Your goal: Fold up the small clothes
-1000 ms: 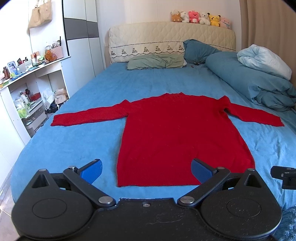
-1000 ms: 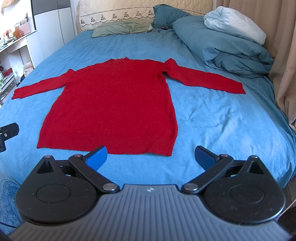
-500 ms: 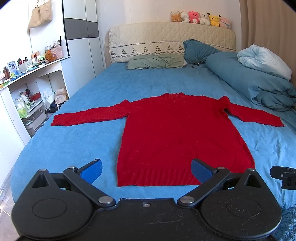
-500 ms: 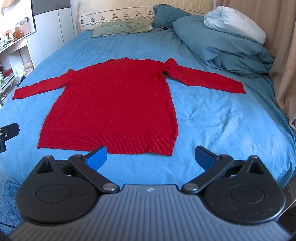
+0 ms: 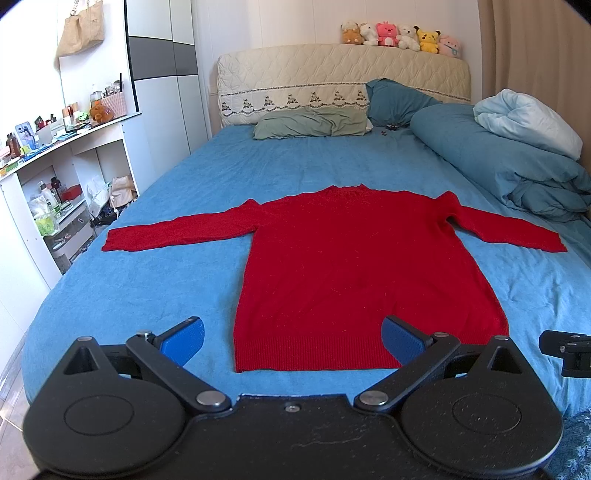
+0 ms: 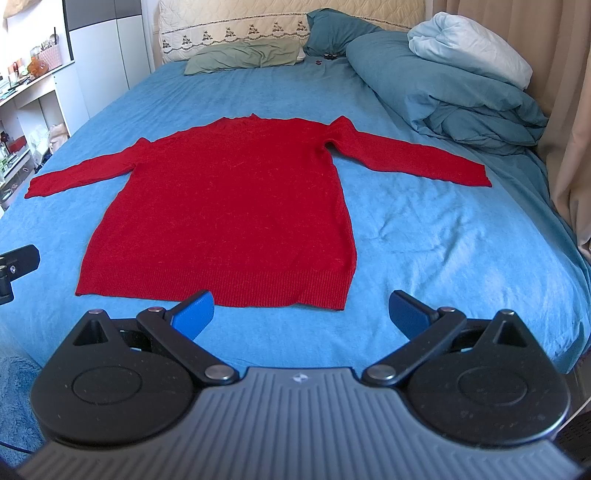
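Both grippers gape over blue bed [image 5: 155,280].

bed [image 5: 155,280] | red sweater [image 5: 362,273] flat | pillows [image 5: 310,123] | duvet [image 5: 491,162]

Quick count: one red sweater [image 5: 369,273] spread flat just ahead of both grippers, two sleeves out to the sides. Two grippers total, left gripper [image 5: 293,338] and right gripper [image 6: 301,312], each with two blue pads spread wide. Far beyond them, six plush toys [image 5: 400,34] lined up on the headboard, two pillows [image 5: 314,123] under it, and one bunched-up duvet [image 5: 498,158] off to the right.
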Available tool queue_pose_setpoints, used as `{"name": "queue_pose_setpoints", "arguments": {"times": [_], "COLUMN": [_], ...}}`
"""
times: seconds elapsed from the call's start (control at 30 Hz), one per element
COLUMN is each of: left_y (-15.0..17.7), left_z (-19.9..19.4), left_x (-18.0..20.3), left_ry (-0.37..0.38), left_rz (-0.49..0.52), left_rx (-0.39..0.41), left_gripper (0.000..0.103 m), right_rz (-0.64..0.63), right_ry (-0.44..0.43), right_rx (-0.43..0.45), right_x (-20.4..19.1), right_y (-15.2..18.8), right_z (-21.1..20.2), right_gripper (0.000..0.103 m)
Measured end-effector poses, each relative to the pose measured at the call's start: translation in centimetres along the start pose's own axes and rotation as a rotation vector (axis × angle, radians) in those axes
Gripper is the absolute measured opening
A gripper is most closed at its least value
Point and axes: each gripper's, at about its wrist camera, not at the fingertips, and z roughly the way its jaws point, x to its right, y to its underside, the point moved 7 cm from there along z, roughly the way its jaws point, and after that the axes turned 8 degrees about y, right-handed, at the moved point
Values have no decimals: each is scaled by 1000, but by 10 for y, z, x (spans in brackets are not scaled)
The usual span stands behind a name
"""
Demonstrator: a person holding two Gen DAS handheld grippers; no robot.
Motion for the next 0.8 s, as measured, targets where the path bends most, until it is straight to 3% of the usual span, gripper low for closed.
{"name": "queue_pose_setpoints", "arguments": {"times": [0.37, 0.6, 0.8], "left_y": [-13, -84, -149], "left_z": [-1, 25, 92], "left_x": [5, 29, 62], "left_ry": [22, 99, 155], "left_rz": [4, 48, 110], "left_rx": [16, 103, 116], "left_gripper": [103, 103, 103], "right_rz": [33, 138, 248], "right_ry": [-5, 59, 129], "right_rx": [15, 81, 107], "right_x": [1, 54, 110], "right_y": [-15, -65, -106], "right_z": [-5, 14, 61], "right_gripper": [103, 103, 103]}}
